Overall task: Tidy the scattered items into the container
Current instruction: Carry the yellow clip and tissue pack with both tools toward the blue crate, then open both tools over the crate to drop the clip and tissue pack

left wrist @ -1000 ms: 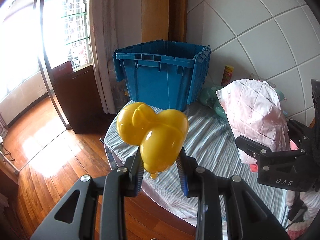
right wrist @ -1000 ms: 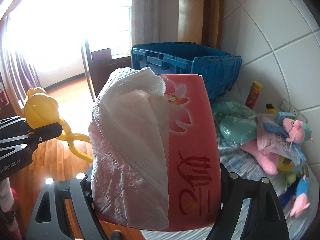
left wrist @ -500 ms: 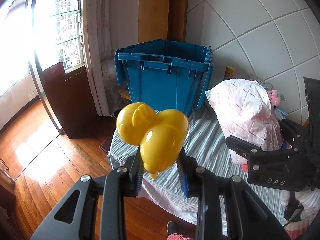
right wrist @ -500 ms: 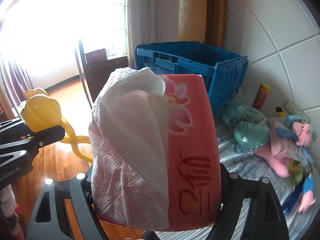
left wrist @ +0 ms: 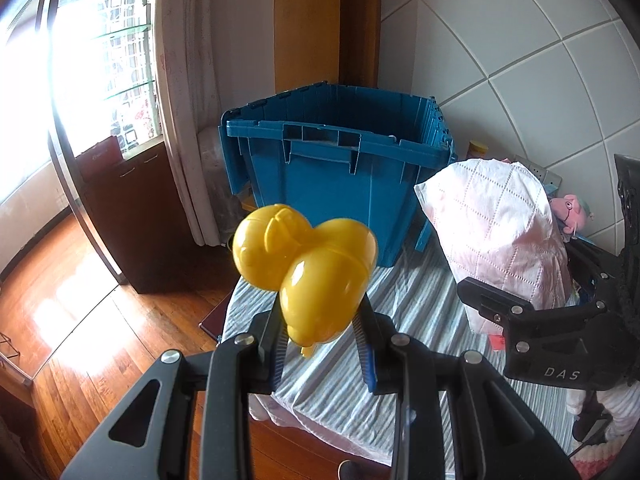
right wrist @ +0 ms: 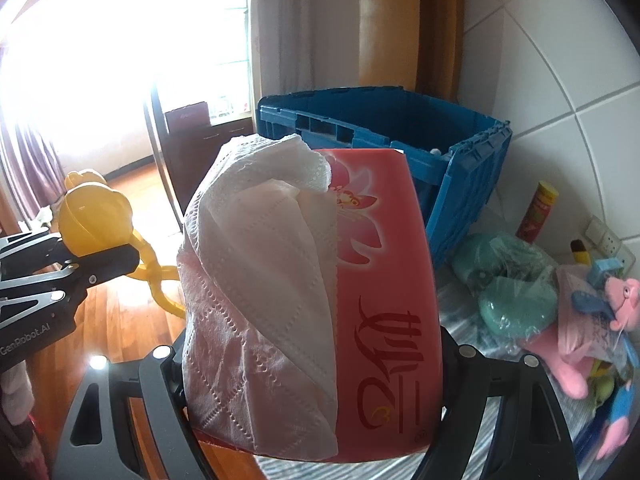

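Observation:
My left gripper [left wrist: 322, 332] is shut on a yellow plastic duck-shaped toy [left wrist: 308, 264], held in the air short of the open blue crate [left wrist: 340, 168]. The same yellow toy [right wrist: 94, 220] shows at the left of the right wrist view, a looped handle hanging below it. My right gripper [right wrist: 312, 392] is shut on a red tissue pack [right wrist: 380, 300] with white tissue [right wrist: 260, 280] spilling over its top. That tissue pack [left wrist: 496, 232] appears at the right of the left wrist view. The blue crate [right wrist: 400, 136] stands beyond it at the table's far end.
A striped cloth covers the table [left wrist: 400, 320]. Right of the crate lie green wrapped items [right wrist: 512, 292], a yellow-red tube [right wrist: 536, 212], pink pig plush toys [right wrist: 592, 320] and a wall socket [right wrist: 604, 236]. Wood floor [left wrist: 100, 320] and a dark cabinet [left wrist: 140, 208] lie to the left.
Both grippers have moved forward towards the blue crate, which now looks larger and nearer. Each keeps its hold on its item.

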Available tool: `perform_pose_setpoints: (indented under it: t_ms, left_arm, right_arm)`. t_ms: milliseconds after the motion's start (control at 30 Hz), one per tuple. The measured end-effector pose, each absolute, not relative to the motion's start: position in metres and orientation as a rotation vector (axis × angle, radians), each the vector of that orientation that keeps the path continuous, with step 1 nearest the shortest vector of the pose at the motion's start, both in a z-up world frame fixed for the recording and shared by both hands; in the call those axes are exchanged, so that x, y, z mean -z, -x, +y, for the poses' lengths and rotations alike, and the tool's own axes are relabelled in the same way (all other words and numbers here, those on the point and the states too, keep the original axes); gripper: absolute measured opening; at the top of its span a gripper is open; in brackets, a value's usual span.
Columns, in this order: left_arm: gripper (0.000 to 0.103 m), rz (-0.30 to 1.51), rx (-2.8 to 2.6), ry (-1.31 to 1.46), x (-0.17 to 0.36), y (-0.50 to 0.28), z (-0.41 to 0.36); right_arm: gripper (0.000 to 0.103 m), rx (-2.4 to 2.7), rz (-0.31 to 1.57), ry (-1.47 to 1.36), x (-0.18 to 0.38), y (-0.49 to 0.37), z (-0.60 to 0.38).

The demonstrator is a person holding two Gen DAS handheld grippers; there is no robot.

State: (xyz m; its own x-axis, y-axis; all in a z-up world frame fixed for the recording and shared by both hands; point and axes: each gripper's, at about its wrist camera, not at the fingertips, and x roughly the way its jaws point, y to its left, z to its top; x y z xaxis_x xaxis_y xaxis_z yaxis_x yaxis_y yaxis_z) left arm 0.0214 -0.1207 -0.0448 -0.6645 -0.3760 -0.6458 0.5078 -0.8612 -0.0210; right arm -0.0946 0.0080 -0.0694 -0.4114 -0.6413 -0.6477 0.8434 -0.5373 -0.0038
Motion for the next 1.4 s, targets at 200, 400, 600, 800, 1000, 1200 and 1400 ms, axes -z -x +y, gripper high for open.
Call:
perform_pose_setpoints:
  t_ms: [200,400,600,800,1000,1200,1400]
  left_arm:
    - [0.029,0.270,2.486,-0.907,0.045,0.005,-0.133]
    - [0.029,0.271,2.510,-0.920,0.046,0.021,-0.147]
    - [0.029,0.255,2.550,-0.932,0.046,0.037,-0.172]
    - [0.029,0.209,2.623,-0.958,0.044,0.055,-0.214]
    - [0.029,0.113,2.739,-0.953,0.020,0.073,-0.257]
    - [0.029,0.016,2.844,-0.892,-0.022,0.103,-0.287]
    - [0.029,-0.021,2.932,-0.808,-0.066,0.145,-0.312]
  right_arm:
    - [0.085,2.039,0.409,-0.749,0.069,0.118,-0.002]
    - [0.085,2.046,0.423,-0.763,0.070,0.129,-0.013]
    - [0.085,2.073,0.419,-0.773,0.067,0.136,-0.031]
    - [0.085,2.133,0.398,-0.799,0.068,0.145,-0.061]
    - [0.085,2.227,0.339,-0.802,0.057,0.152,-0.101]
    - [0.085,2.332,0.255,-0.791,0.034,0.166,-0.132]
    - [0.085,2.416,0.263,-0.741,-0.005,0.193,-0.150]
